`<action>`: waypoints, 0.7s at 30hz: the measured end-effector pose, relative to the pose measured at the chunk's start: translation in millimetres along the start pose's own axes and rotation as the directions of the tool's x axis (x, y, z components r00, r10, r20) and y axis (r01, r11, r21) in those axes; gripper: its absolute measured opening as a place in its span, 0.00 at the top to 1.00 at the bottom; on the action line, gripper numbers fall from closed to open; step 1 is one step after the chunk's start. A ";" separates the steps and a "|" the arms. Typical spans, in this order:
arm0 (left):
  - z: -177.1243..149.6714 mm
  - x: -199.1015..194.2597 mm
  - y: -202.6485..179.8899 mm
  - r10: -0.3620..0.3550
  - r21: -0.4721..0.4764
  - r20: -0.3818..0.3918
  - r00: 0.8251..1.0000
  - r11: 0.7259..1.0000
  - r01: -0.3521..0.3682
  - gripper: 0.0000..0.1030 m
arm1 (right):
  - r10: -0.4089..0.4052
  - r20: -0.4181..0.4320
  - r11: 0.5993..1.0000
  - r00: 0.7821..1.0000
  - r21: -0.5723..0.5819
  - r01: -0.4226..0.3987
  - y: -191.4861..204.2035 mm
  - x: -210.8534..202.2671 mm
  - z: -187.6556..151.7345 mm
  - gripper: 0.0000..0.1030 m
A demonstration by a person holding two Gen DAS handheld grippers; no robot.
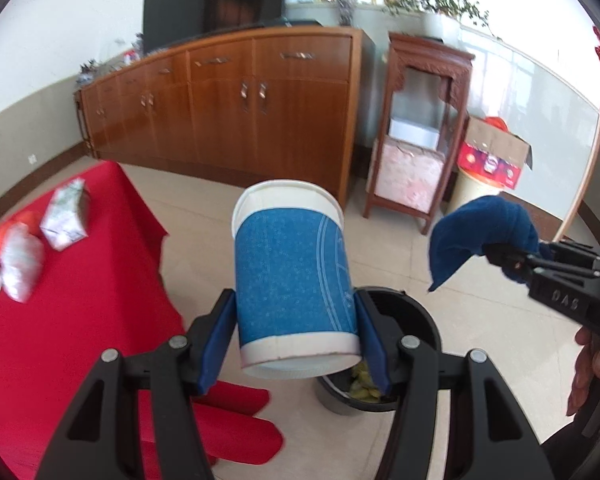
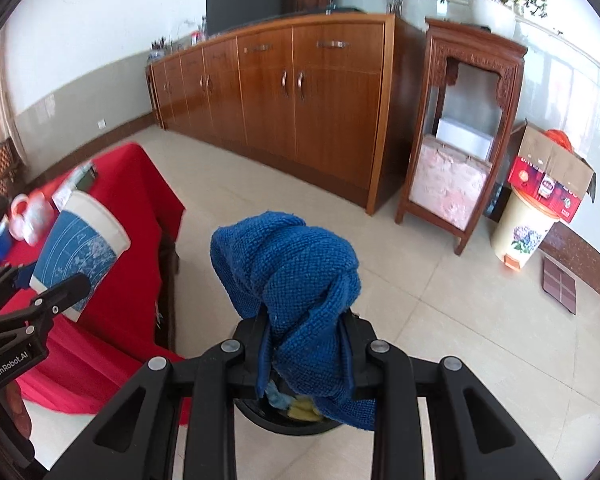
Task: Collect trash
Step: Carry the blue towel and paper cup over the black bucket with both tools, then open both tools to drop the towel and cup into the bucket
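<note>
Blue-white paper cup (image 1: pixel 294 280); blue cloth (image 2: pixel 296 280); red tablecloth (image 1: pixel 72 300).

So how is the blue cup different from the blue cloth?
The paper cup is stiff and keeps its round shape; the cloth is soft, bunched and droops. The cup has white rims and a pale printed pattern; the cloth is plain knitted blue. The left gripper holds the cup with its jaws fairly wide; the right gripper pinches the cloth with its jaws close together. Both are blue and held up near the black bin.
</note>
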State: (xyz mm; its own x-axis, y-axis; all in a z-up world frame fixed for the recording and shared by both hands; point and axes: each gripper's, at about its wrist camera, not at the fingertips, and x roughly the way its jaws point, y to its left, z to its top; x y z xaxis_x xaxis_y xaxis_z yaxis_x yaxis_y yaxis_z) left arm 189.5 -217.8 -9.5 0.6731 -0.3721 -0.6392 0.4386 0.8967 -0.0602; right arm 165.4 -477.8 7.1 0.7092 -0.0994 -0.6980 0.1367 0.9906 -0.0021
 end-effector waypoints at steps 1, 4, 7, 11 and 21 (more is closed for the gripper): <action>-2.8 8.5 -5.6 -0.022 -0.013 -0.021 1.000 1.000 0.021 0.43 | 0.003 -0.014 1.000 1.000 -0.002 -0.003 -4.1 7.0 -3.8 0.72; -9.3 28.1 -20.9 -0.058 -0.022 -0.065 0.996 0.998 0.056 0.43 | 0.031 -0.049 0.999 0.998 0.011 -0.030 -18.0 27.2 -14.3 0.72; -14.8 47.3 -34.8 -0.086 -0.015 -0.104 0.991 0.996 0.085 0.43 | 0.043 -0.090 0.999 0.995 -0.025 -0.046 -25.8 47.1 -23.3 0.71; -20.5 74.8 -45.4 -0.116 -0.006 -0.161 0.980 0.993 0.116 0.42 | 0.069 -0.148 0.992 0.987 -0.091 -0.083 -35.0 76.5 -35.5 0.71; -46.8 140.0 -55.3 -0.231 -0.070 -0.332 0.915 0.973 0.220 0.40 | 0.126 -0.304 0.965 0.944 -0.182 -0.188 -42.0 151.4 -76.8 0.71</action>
State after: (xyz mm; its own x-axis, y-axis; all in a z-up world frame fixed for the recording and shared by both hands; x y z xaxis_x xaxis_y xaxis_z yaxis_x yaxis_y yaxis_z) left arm 231.5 -308.2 -131.5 0.3171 -0.4677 -0.8250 0.5334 0.8073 -0.2526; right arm 214.0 -527.3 -153.5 0.4763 0.0598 -0.8772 -0.1274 0.9919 -0.0015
